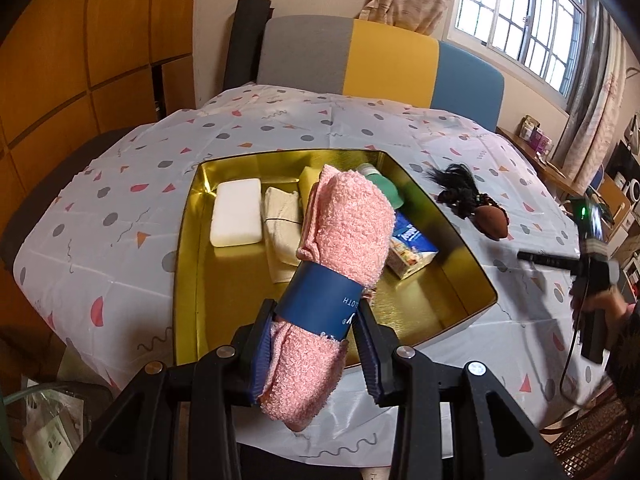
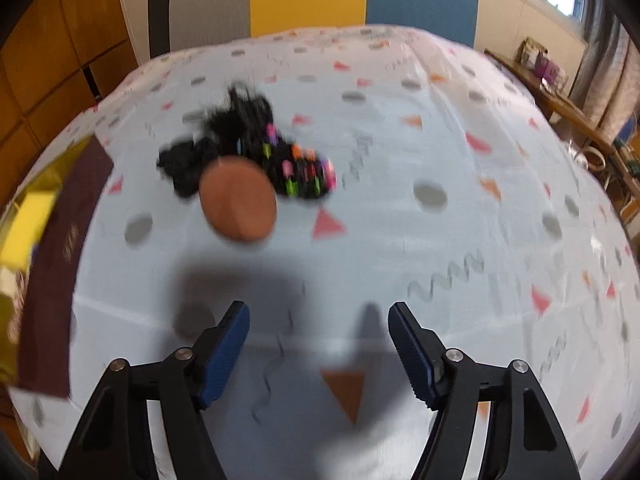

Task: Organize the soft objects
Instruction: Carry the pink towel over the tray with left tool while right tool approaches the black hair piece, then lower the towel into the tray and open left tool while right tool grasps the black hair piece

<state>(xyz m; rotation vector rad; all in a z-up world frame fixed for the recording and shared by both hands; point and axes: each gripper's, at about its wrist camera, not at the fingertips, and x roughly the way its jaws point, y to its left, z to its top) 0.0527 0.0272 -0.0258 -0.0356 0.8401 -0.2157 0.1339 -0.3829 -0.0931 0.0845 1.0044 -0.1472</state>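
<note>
Left gripper (image 1: 314, 344) clamped on a rolled pink towel (image 1: 344, 232) with a blue paper band, held above the near edge of the gold tin (image 1: 188, 240). Right gripper (image 2: 320, 344) spread wide with nothing between its jaws, above the patterned tablecloth (image 2: 440, 240); a brown sponge (image 2: 239, 207) and black hair ties (image 2: 256, 148) lie ahead of it.

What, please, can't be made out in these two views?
- Left wrist view: the green item and yellow sponge in the tin are mostly hidden by the pink towel.
- Towel band: its print is cut off by its curve.
- Right wrist view: motion blur smears the black bundle and brown sponge.
</note>
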